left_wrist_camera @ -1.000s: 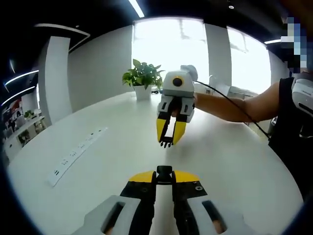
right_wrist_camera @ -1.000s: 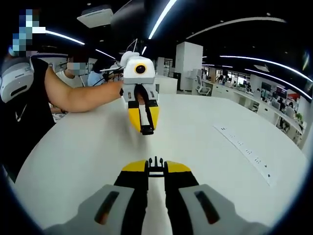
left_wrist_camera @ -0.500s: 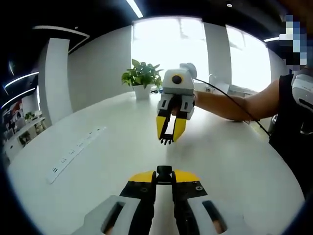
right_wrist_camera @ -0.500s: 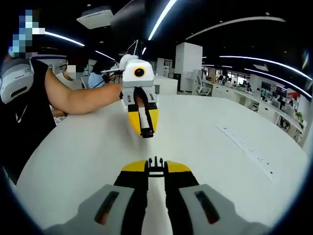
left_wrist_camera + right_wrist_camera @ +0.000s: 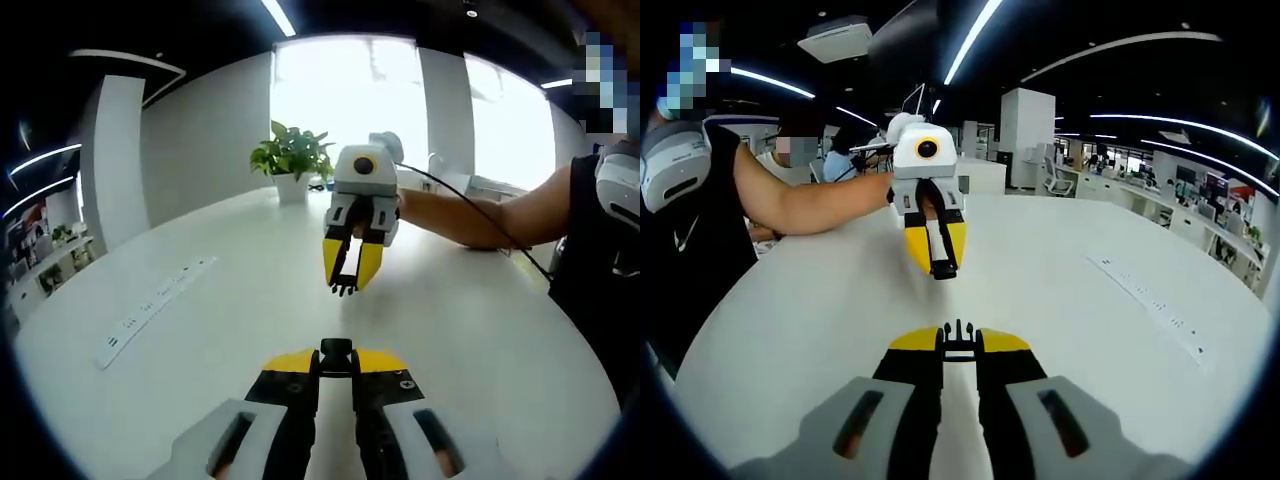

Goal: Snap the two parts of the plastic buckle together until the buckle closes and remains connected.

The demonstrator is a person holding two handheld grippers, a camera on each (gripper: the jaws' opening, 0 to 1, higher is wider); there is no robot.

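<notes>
Left fingers point(image 5: 336, 366): closed down on the socket half point(image 5: 336, 350) of the buckle; the black block is seen poking out past the yellow tips, opening forward. The same gripper is seen from the front in the right gripper view, with the socket at its tip.

Right fingers point(image 5: 958, 345): closed down on the pronged half point(image 5: 958, 330); its black prongs are seen jutting out ahead of the yellow tips. In the left gripper view the prongs hang from the tip of the gripper opposite.

Buckle: held in two parts, well apart, both in the air above the table point(image 5: 200, 330); no contact between them is seen.

Why so held: each part is pinched at its rear, it is judged, so that the mating ends stay free and face each other.

Alignment: the grippers are pointed at one another, tip to tip, roughly on one line.

Step in hand: approach, judged; the snap is not yet made.

Next need: prongs to be kept level with the socket mouth as the gap is closed.

Around: a power strip point(image 5: 155, 312) lies on the table; a plant point(image 5: 290, 160) stands at its far edge.
</notes>
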